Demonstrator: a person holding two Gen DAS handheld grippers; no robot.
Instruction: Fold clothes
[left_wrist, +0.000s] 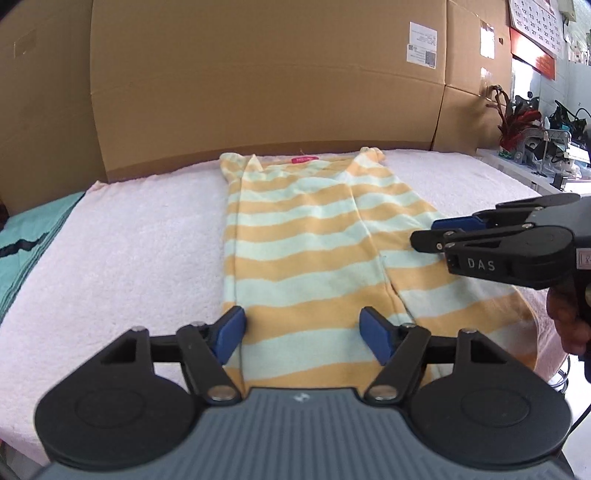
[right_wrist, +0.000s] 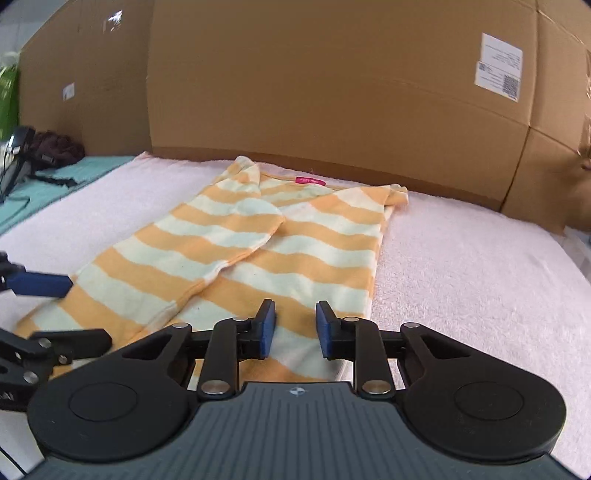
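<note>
An orange and pale-mint striped shirt (left_wrist: 306, 240) lies flat on a pale pink towel (left_wrist: 129, 240), collar and pink label (left_wrist: 304, 159) at the far end. Its long sides are folded inward, and one flap (right_wrist: 207, 236) lies over the middle. My left gripper (left_wrist: 303, 338) is wide open just above the shirt's near hem, with nothing between its blue pads. My right gripper (right_wrist: 294, 328) hovers over the shirt (right_wrist: 314, 251) near its hem, its jaws a narrow gap apart and holding nothing. In the left wrist view the right gripper (left_wrist: 436, 230) reaches in over the shirt's right edge.
Tall cardboard boxes (left_wrist: 258, 74) wall off the far side of the towel (right_wrist: 461, 258). A teal cloth (left_wrist: 26, 236) lies at the left, with dark items (right_wrist: 55, 147) behind it. A plant (left_wrist: 513, 122) and clutter stand at the right. A hand (left_wrist: 565, 317) holds the right gripper.
</note>
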